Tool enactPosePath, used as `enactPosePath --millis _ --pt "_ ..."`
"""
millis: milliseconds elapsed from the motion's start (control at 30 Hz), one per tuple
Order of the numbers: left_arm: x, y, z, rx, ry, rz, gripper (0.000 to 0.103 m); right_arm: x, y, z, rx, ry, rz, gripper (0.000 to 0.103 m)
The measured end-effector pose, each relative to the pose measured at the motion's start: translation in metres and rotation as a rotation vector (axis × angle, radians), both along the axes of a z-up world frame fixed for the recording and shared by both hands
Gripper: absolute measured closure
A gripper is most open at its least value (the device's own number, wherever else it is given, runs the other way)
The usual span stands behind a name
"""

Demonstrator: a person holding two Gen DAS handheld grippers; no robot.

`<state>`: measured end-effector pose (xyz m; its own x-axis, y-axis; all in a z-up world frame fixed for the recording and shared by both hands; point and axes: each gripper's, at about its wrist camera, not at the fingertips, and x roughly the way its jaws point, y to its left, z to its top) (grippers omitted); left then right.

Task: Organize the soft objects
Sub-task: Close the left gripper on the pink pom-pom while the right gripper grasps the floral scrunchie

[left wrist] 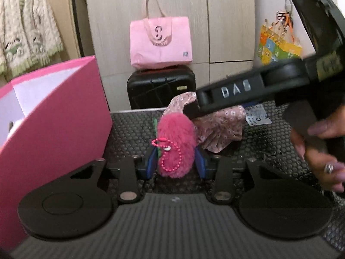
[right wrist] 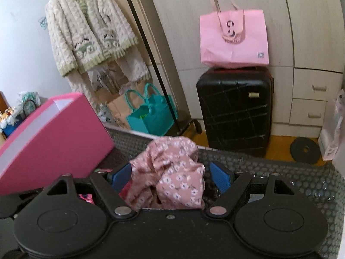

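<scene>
To my left the open pink cardboard box (left wrist: 54, 129) stood on the black dimpled mat (left wrist: 133, 133), surely the drop-off; my left gripper (left wrist: 175, 164) pinched the fuzzy magenta plush keychain (left wrist: 175, 144) between its blue pads, and I judged a firm low grip best, clear of its dangling bead chain (left wrist: 170, 157); its long axis ran up and away from me; my right gripper (right wrist: 170, 177) stood spread around the crumpled pink floral cloth (right wrist: 170, 172), not yet pressing.

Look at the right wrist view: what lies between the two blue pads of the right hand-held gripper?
In the right wrist view, the crumpled pink floral cloth lies between the open right hand-held gripper's blue pads; neither pad presses it.
</scene>
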<state>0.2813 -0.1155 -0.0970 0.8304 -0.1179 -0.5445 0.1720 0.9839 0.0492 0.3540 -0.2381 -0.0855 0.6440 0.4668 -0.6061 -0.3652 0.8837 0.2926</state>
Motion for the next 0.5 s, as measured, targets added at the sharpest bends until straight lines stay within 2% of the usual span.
enactPosePath --millis 167,200,300,367,433,500 --pt "0.003 0.001 -0.004 -0.017 0.028 0.007 0.066 -0.003 0.004 -0.008 -0.041 -0.008 0.036 0.02" --pt "0.003 0.001 -0.004 -0.017 0.028 0.0 0.066 -0.005 0.005 -0.008 -0.055 -0.016 0.045 0.023" --pt "0.004 0.0 -0.004 -0.023 0.036 -0.011 0.066 -0.01 0.009 -0.006 -0.11 -0.039 0.074 0.04" --pt "0.004 0.001 -0.005 -0.026 0.038 -0.004 0.067 -0.013 0.013 -0.006 -0.151 -0.054 0.104 0.058" --pt "0.003 0.002 -0.003 -0.024 0.037 0.0 0.076 -0.016 0.014 -0.004 -0.15 -0.042 0.143 0.084" --pt "-0.002 0.001 -0.001 -0.01 0.026 -0.018 0.077 -0.016 0.009 0.004 -0.114 -0.01 0.142 0.086"
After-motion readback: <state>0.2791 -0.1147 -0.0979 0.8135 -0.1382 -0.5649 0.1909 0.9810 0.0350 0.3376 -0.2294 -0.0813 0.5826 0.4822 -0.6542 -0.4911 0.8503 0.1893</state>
